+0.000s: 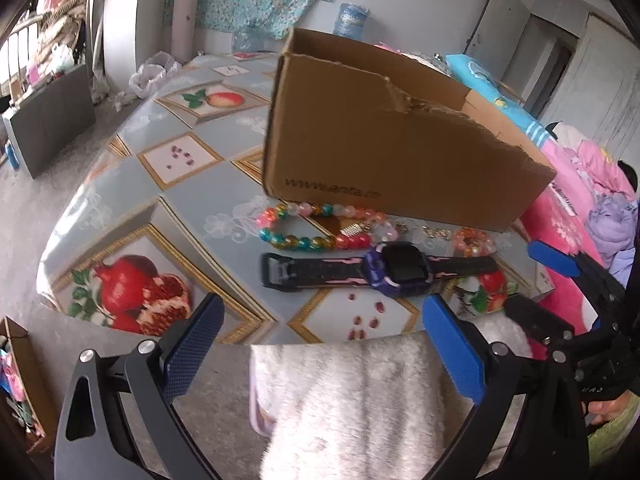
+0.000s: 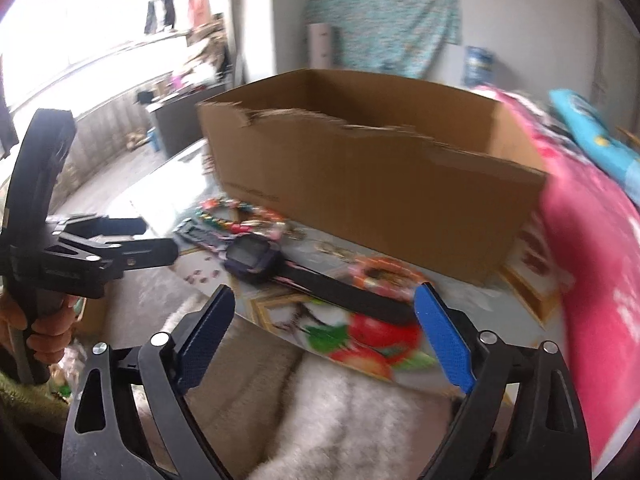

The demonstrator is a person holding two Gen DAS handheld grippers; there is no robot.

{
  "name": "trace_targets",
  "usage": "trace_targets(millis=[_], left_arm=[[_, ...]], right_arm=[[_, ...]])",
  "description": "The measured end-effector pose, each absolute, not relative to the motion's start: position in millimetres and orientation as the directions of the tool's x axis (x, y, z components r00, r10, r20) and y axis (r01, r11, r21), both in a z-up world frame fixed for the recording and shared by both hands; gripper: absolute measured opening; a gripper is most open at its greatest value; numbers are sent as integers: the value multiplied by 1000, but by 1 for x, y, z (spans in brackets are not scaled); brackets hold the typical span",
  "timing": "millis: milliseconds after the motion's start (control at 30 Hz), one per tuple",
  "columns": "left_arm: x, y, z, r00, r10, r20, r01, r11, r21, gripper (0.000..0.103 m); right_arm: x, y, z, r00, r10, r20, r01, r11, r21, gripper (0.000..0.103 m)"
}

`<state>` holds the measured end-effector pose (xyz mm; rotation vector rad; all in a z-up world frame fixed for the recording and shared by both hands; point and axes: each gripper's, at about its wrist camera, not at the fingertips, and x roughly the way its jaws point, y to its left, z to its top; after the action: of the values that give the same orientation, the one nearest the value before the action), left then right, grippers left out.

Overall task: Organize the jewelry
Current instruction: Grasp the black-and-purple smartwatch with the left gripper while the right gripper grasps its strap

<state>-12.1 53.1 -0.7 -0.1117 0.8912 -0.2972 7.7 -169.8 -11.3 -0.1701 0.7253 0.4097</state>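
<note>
A purple watch [image 1: 396,270] [image 2: 252,258] with a black and pink strap lies flat near the table's front edge. Just behind it lie a string of coloured beads [image 1: 312,226] [image 2: 232,216], a small orange bead bracelet [image 1: 474,240] [image 2: 384,276] and a few small metal pieces [image 1: 434,233]. An open cardboard box [image 1: 400,152] [image 2: 360,184] with a torn front wall stands behind them. My left gripper [image 1: 324,344] [image 2: 156,240] hangs open before the table edge, short of the watch. My right gripper [image 2: 326,336] [image 1: 548,288] is open too, nothing between its fingers, near the strap's right end.
The table [image 1: 160,200] wears a fruit-print cloth. A white fluffy cloth [image 1: 352,400] lies below its front edge. Pink bedding [image 2: 600,280] crowds the right side. A hand [image 2: 44,332] holds the left gripper's handle. Bare floor lies to the left.
</note>
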Motion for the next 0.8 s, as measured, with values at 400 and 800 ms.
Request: trace_targets(millis=[400,800], left_arm=[[11,75,-13,551,-374,-746,202,927,-316,75],[37,85,-19,475,-540,-695,154,828,-538,62]], right_arm=[[48,-123,-38,548,365,-753,-540,842,14,66],[38,-127,-45,554,353,-754,-523,852,16,60]])
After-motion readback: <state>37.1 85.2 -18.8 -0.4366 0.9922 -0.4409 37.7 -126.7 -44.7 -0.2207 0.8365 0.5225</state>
